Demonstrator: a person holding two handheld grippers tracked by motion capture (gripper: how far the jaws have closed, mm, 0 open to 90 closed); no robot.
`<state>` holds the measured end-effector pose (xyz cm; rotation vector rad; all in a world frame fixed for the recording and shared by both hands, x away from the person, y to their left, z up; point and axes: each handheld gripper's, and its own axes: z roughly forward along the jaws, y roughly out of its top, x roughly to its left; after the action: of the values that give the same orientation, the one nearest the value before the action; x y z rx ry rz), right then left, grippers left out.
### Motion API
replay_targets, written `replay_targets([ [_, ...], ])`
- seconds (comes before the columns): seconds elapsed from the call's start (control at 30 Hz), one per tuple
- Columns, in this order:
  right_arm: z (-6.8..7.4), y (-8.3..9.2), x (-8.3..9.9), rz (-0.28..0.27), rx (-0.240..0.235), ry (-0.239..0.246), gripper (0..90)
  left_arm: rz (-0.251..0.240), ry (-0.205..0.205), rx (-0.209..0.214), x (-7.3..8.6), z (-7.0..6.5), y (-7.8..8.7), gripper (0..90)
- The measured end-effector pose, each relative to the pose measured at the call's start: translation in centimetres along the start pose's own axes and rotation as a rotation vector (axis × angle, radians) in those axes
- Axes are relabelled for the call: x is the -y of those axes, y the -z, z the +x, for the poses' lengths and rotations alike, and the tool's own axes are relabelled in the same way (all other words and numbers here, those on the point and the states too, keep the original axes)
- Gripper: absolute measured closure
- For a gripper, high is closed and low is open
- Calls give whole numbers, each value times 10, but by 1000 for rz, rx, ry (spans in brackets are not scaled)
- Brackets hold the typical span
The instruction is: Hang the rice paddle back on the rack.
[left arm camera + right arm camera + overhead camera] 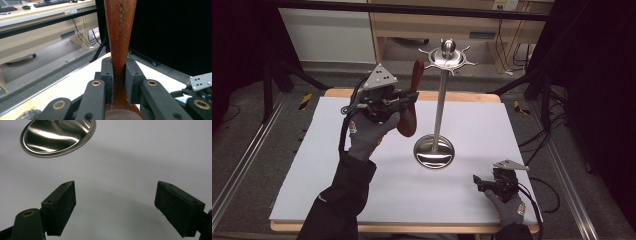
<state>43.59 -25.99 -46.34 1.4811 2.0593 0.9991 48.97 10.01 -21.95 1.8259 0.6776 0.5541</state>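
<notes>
My left gripper [404, 100] is shut on a dark red-brown wooden utensil [410, 107], held upright above the table's back left. In the left gripper view its pads [107, 82] clamp the utensil's narrow neck [120, 37], which bears the lettering MAYCOOK. A steel rack [441, 100] with a round base [434, 151] and a ring of hooks at its top [447, 56] stands just right of the utensil. My right gripper [479, 181] rests low at the table's front right, open with nothing between its pads [61, 203]. The stand's shiny base [57, 136] lies ahead of it.
A white board [362, 175] covers the wooden table. A beige cabinet [432, 25] and cables stand beyond the far edge, and dark drapes hang at both sides. In the left gripper view, my right gripper's grey plate [201, 81] shows at the lower right.
</notes>
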Motion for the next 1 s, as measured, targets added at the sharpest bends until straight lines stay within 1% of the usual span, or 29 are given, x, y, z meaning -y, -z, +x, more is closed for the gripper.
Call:
replay_targets([
  [0.13,0,0,0,-2,0,7,175,1,3,-1,0,-1,-2,783],
  [0.23,0,0,0,0,0,-1,175,5,-1,-1,0,-1,-4,783],
  [0.27,0,0,0,-1,-1,5,175,5,2,0,0,-1,-4,783],
  [0.5,0,0,0,-4,-1,5,175,8,0,0,-1,-2,-9,783],
  [0.57,-1,0,0,-5,-1,13,175,8,5,2,-1,-2,-11,783],
  [0.63,0,0,0,1,-1,3,175,5,8,1,0,-2,-12,783],
  [0.7,-1,0,0,-4,0,12,175,7,13,4,0,-2,-13,783],
  [0.77,-1,0,0,-3,-2,9,175,6,13,6,0,-3,-15,783],
  [0.83,-1,0,0,-1,-2,9,175,1,10,8,1,-3,-17,783],
  [1.0,0,0,0,0,-2,0,174,-17,21,8,2,-4,-21,782],
])
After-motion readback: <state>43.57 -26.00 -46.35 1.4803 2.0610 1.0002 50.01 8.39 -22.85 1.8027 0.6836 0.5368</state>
